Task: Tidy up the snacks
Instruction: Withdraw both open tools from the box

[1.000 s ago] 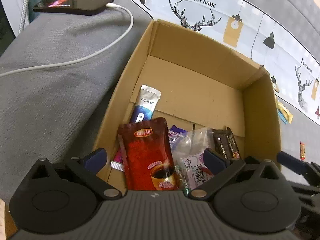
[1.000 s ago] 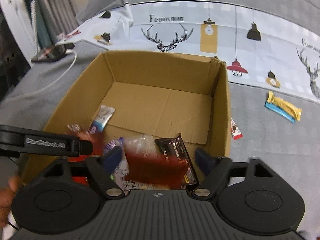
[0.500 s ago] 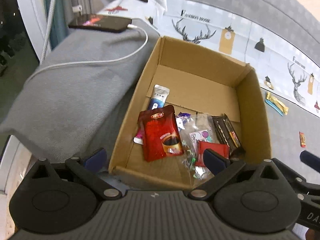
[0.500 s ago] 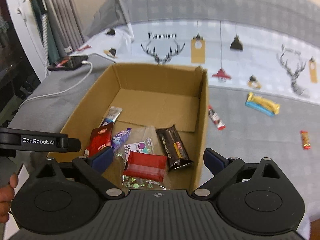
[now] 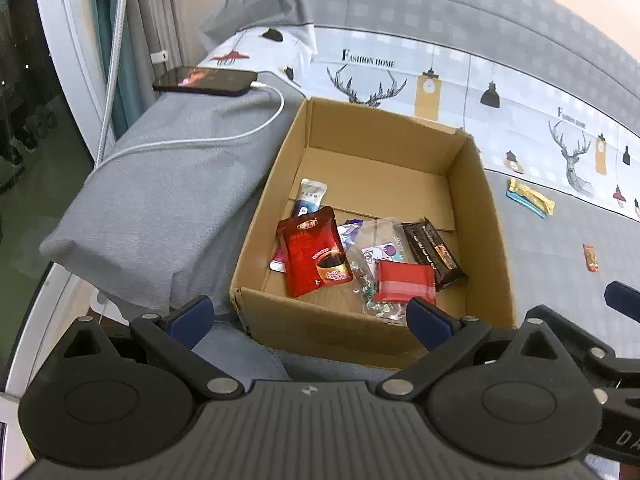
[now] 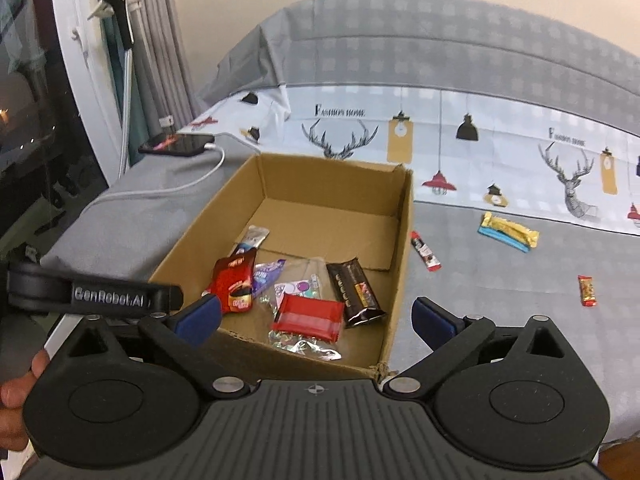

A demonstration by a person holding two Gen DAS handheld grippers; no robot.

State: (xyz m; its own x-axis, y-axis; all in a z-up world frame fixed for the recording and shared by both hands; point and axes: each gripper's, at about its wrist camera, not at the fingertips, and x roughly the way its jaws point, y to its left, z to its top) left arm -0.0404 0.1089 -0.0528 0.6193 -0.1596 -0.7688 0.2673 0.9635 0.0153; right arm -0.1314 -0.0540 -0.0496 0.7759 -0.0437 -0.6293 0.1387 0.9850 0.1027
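- Left wrist view: the bed point(image 5: 168, 184), under a grey cover and a deer-print sheet, carries everything; largest on it is the open cardboard box point(image 5: 486, 216), set near the bed's left edge.
- Left gripper point(image 5: 308, 314) hangs above the box's near wall, jaws spread wide with nothing between them.
- Right gripper point(image 6: 316, 316) is likewise released; its jaws have just been opening and stand wide, empty, over the box's near right corner.
- A phone point(image 5: 204, 80) lies at the bed's far left corner, a white cable point(image 5: 224, 136) running from it toward the left edge.
- Inside the box, all toward its near wall: a red coffee pouch point(image 5: 314, 258) at the left, tilted, partly over a blue-and-white sachet point(image 5: 310, 196).
- A clear bag of small sweets point(image 5: 376, 252) lies mid-box, with a red flat packet point(image 5: 404, 282) resting on it.
- A dark chocolate bar point(image 5: 434, 254) lies beside those, toward the box's right wall.
- Outside the box on the grey cover: a yellow-and-blue bar point(image 6: 508, 232) well to the right.
- A red stick sachet point(image 6: 425, 251) lies just beside the box's right wall.
- A small red candy point(image 6: 587, 290) sits apart, nearer the bed's right edge.
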